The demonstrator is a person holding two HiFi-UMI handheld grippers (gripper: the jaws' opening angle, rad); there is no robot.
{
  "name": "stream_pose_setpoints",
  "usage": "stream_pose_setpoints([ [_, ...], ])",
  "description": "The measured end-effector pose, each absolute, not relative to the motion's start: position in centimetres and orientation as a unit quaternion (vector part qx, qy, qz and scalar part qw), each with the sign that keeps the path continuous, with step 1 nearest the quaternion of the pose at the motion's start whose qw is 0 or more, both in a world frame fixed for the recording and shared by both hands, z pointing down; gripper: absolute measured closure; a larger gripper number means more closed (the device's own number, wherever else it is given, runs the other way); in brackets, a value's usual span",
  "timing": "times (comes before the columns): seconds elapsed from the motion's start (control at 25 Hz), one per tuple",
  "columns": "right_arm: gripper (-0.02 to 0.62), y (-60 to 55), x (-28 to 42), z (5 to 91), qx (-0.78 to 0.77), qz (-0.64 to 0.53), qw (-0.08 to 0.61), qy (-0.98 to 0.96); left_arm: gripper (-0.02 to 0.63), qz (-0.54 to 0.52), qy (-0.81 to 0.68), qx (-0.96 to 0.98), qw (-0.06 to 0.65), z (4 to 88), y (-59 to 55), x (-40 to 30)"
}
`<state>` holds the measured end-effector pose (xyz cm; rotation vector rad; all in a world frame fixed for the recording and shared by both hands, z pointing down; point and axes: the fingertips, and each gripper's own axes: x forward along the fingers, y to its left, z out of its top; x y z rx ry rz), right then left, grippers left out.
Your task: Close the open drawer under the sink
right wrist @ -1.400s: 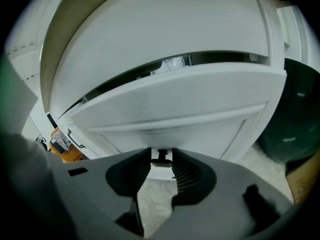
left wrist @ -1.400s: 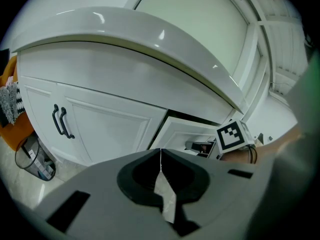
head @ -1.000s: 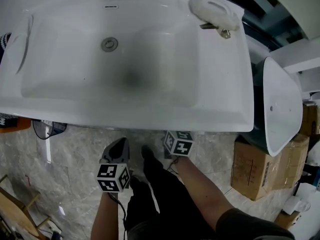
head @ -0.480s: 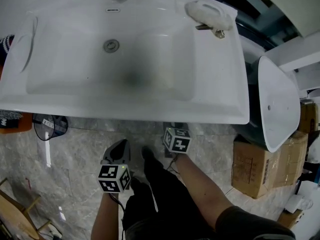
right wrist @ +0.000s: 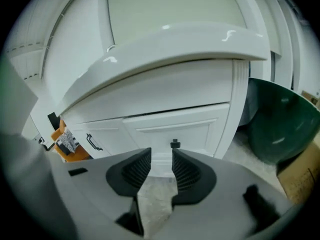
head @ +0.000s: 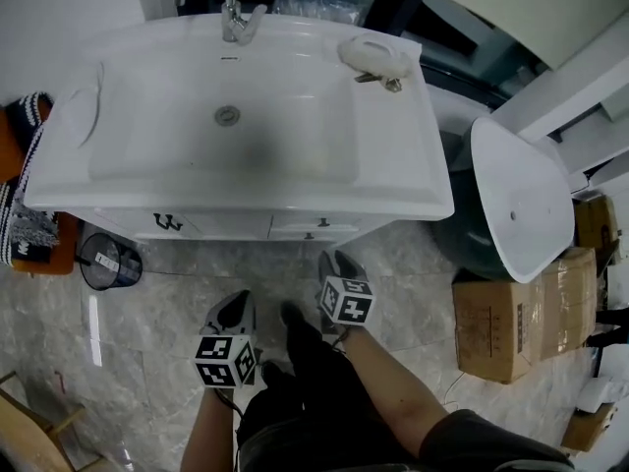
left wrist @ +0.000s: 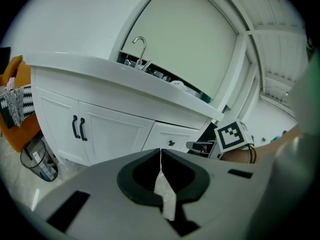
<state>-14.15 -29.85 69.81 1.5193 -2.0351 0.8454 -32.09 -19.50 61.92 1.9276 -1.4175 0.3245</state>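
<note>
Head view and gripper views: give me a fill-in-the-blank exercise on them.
The left gripper has its jaws ____.
The right gripper, jaws apart, holds ____.
In the head view the dish lies to the faucet's ____.
The drawer under the sink is ____.
Missing: shut; nothing; right; closed.

Floor (head: 167, 303) along the cabinet front (head: 226, 226) is open, with a level path to the drawer front (head: 313, 227). The sink rim (head: 295, 207) overhangs it and blocks the way in from above. Left corner: bin (head: 106, 262) close by. Right corner: dark green tub (head: 472, 244) with a white basin (head: 521, 195) on top, cardboard boxes (head: 511, 318) beside it.
</note>
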Motion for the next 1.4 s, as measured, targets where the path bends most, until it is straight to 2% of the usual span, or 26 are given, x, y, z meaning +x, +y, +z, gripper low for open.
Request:
stream_pose_setpoints([
  [0.24, 0.466, -24.2, -15.1, 63.5, 0.540, 0.290, 0.214, -0.761, 0.591, 0.100, -0.547, 0.759, 0.338, 57.5, -15.5, -31.7],
  [0.32, 0.488, -22.6, -15.4, 61.6, 0.530, 0.277, 0.217, -0.772, 0.591, 0.090, -0.544, 0.764, 0.335, 56.5, -14.6, -31.1],
  [0.4, 0.520, -21.1, -15.7, 59.3, 0.515, 0.270, 0.197, -0.789, 0.591, 0.082, -0.538, 0.769, 0.334, 55.5, -13.7, -30.3],
  [0.48, 0.525, -19.6, -16.2, 57.0, 0.494, 0.266, 0.173, -0.809, 0.591, 0.078, -0.535, 0.772, 0.334, 54.6, -12.6, -29.7],
  [0.72, 0.545, -16.1, -16.1, 52.9, 0.448, 0.229, 0.179, -0.846, 0.591, 0.069, -0.549, 0.763, 0.334, 52.3, -9.3, -28.9],
  [1.08, 0.552, -14.8, -12.6, 49.6, 0.387, 0.202, 0.170, -0.884, 0.591, 0.062, -0.613, 0.728, 0.302, 48.5, -6.1, -25.5],
  [1.4, 0.554, -13.4, -6.6, 48.6, 0.331, 0.184, 0.178, -0.908, 0.591, 0.052, -0.653, 0.698, 0.289, 47.1, -2.6, -17.6],
])
